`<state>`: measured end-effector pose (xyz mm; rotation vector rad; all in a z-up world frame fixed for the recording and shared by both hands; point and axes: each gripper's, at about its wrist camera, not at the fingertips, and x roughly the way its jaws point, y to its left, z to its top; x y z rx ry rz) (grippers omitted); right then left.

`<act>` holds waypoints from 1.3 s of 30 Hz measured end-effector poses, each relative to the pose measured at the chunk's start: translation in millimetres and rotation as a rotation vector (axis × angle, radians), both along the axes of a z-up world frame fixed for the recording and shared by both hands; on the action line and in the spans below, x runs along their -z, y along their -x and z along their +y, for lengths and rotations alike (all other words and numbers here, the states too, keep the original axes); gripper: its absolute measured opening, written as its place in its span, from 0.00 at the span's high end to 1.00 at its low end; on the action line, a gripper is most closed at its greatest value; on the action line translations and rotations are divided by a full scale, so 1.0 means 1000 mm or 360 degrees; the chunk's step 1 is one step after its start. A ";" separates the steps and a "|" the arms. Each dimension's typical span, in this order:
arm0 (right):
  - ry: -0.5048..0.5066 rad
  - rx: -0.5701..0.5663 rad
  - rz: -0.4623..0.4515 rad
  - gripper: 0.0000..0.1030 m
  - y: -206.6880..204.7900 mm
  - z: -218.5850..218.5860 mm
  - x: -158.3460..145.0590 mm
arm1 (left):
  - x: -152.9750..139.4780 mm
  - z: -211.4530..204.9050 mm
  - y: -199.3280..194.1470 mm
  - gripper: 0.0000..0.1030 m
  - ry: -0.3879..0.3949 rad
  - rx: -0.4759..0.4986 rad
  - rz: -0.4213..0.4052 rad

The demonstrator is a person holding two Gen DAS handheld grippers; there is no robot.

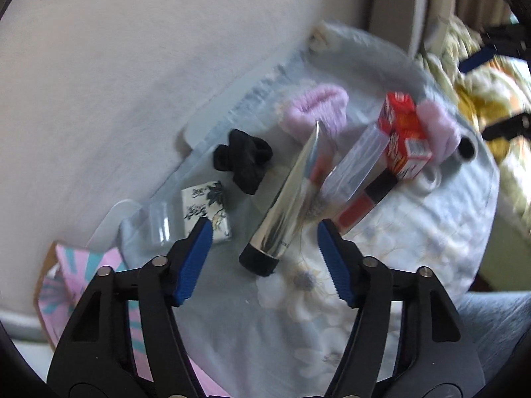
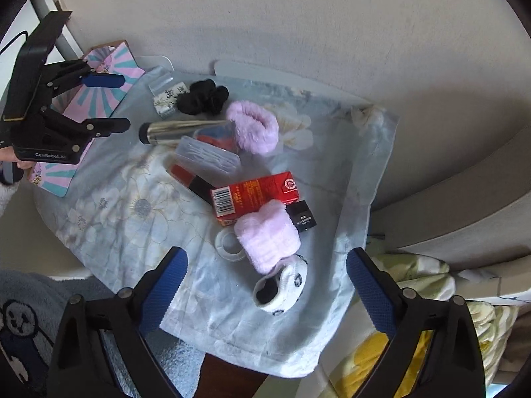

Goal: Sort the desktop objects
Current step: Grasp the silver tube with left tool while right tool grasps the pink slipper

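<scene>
Clearly, both grippers are seen with the jaws apart and nothing is held between them. The left gripper is held low over the floral cloth that covers the table, and its blue pads point toward the black cap of the silver tube; the cap lies between the two jaws but is not touched. In the right wrist view the left gripper is seen at the left side, just beside the cap end of the silver tube. The right gripper is held above the near edge of the cloth.

The objects are gathered on the cloth. A black scrunchie lies near the far edge, next to a small printed packet. A pink fluffy band rests at the flat end of the tube. A clear plastic case lies beside the tube and over a red and black stick. A red box is placed in the middle, and a folded pink cloth leans on it. A small black box, a roll of clear tape and a white sock with black spots are placed around the pink cloth. A pink and teal card lies at the left edge of the table.
</scene>
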<state>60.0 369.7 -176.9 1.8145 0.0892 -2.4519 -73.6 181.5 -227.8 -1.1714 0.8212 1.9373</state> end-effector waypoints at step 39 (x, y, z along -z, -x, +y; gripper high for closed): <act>0.0077 -0.0284 0.0060 0.64 0.015 0.012 0.077 | 0.057 0.019 0.021 0.76 -0.0009 0.0193 -0.0240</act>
